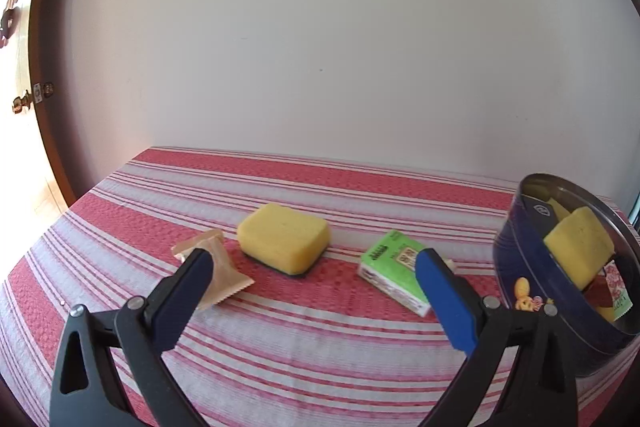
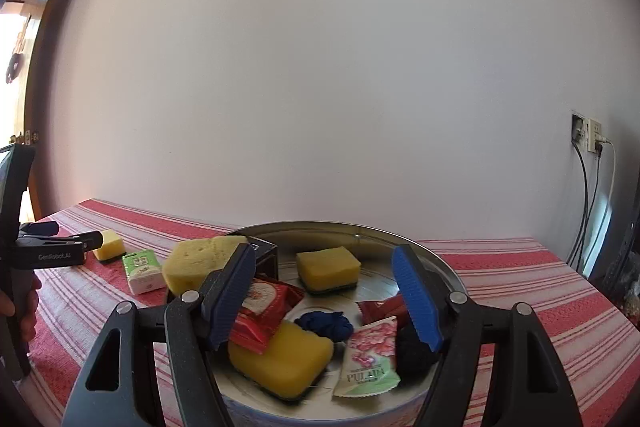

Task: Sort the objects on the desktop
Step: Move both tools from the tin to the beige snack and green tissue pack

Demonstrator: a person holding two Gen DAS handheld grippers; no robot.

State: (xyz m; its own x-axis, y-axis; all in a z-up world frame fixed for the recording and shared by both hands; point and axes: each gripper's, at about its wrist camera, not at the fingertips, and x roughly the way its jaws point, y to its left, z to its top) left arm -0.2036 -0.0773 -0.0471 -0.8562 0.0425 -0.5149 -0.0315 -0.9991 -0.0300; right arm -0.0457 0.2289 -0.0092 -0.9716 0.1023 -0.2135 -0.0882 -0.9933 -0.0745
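1. Now, the striped tablecloth [image 1: 280, 367] carries three strays: a yellow sponge [image 1: 284, 243], a green tissue pack [image 1: 394, 269] and a beige wrapper [image 1: 218, 269].
2. Round tin [image 2: 450, 269] already holds sponges and snacks; a piled sponge could tumble out if nudged.
3. Left gripper [image 1: 310, 301] gapes empty over the strays; right gripper [image 2: 324, 295] hangs released above the tin.
4. Readable: "PULADA" sachet [image 2: 370, 361].
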